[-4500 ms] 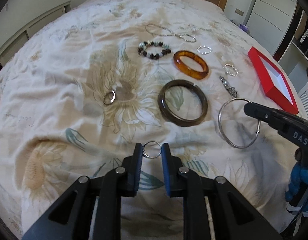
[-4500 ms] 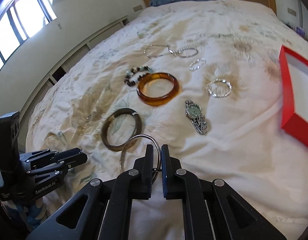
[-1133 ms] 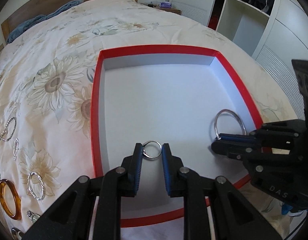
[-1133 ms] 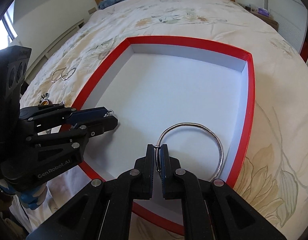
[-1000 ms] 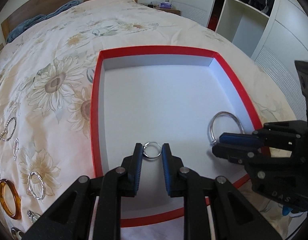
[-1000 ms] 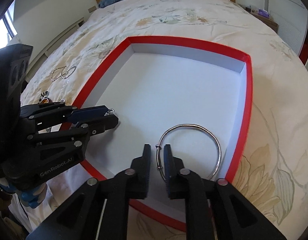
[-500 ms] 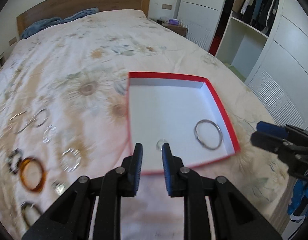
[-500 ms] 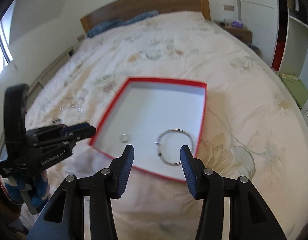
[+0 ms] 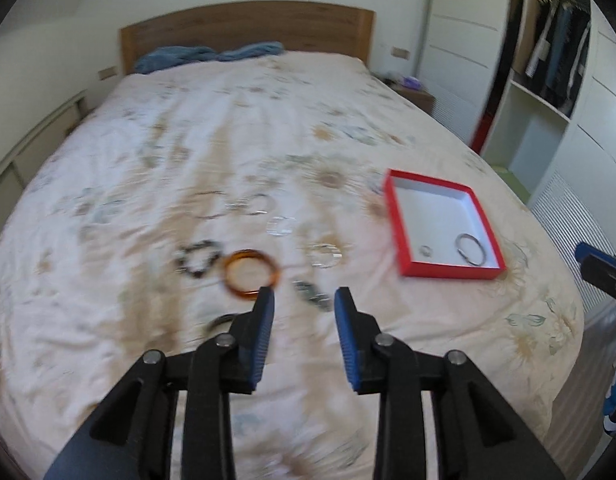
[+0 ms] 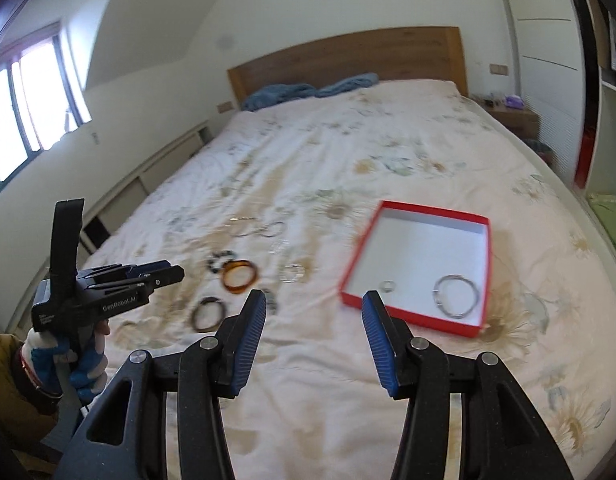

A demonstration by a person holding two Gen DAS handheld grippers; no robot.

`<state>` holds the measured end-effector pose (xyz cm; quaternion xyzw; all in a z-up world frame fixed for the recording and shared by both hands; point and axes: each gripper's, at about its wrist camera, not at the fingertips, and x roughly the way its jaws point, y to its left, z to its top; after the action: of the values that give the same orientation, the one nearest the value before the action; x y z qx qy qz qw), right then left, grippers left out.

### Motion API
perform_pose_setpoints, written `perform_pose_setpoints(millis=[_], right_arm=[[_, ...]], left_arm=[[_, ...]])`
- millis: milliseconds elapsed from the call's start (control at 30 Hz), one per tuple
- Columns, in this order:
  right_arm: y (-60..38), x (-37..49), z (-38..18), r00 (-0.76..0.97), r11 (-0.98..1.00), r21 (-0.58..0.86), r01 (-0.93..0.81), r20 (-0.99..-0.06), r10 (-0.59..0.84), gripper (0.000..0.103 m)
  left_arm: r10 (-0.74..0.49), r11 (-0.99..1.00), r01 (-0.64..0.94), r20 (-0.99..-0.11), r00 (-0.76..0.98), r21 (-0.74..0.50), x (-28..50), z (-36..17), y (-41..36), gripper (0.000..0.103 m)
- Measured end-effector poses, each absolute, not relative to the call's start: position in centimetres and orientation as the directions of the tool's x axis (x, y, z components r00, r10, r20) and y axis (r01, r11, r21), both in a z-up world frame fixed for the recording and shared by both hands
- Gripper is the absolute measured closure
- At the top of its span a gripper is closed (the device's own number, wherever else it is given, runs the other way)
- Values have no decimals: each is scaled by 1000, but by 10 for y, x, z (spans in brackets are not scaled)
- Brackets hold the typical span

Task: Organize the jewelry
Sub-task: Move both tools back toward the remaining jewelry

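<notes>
A red box (image 9: pixel 392 216) (image 10: pixel 360 256) with a white inside lies on the flowered bedspread. In it are a small ring (image 9: pixel 427 251) (image 10: pixel 388 287) and a silver bangle (image 9: pixel 470 249) (image 10: pixel 456 295). Left of the box lie an amber bangle (image 9: pixel 227 276) (image 10: pixel 228 278), a beaded bracelet (image 9: pixel 184 264), a dark bangle (image 10: pixel 196 316), a watch (image 9: pixel 312 294), a twisted silver bracelet (image 9: pixel 326 256) (image 10: pixel 292 273) and a necklace (image 9: pixel 236 204). My left gripper (image 9: pixel 303 300) hangs high over the watch, its jaws opening, with nothing between them. My right gripper (image 10: pixel 314 300) is open and empty, high above the bed.
A wooden headboard (image 10: pixel 348 60) and blue blankets (image 9: pixel 208 54) are at the far end of the bed. A wardrobe (image 9: pixel 548 80) and a bedside table (image 10: pixel 512 116) stand on the right, a window (image 10: pixel 28 112) on the left. A gloved hand (image 10: pixel 84 364) holds the left gripper.
Both grippers let go of the ring and the silver bangle in the box, opened, and pulled up and back. The views have swung toward the loose jewelry.
</notes>
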<state>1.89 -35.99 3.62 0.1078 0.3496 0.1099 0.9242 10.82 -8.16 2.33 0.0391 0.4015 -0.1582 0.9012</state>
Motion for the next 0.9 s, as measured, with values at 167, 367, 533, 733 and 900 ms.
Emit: perform_pose_setpoints(millis=[167, 367, 533, 733, 900], right_arm=[[-327, 4, 45, 724, 938, 297, -181, -606, 331, 50], [-295, -5, 44, 706, 918, 322, -231, -594, 386, 50], [-271, 5, 30, 672, 896, 359, -263, -598, 437, 57], [-243, 36, -2, 596, 875, 381, -298, -642, 483, 61], [-229, 67, -35, 535, 863, 402, -304, -678, 504, 62]], left_arm=[[-200, 971, 237, -687, 699, -42, 88, 44, -24, 73], [-152, 984, 177, -685, 712, -34, 79, 41, 18, 73], [-151, 988, 134, -717, 681, -81, 81, 14, 36, 73], [-141, 989, 119, -761, 634, -85, 92, -30, 36, 73], [-134, 991, 102, -788, 601, -91, 116, -64, 41, 73]])
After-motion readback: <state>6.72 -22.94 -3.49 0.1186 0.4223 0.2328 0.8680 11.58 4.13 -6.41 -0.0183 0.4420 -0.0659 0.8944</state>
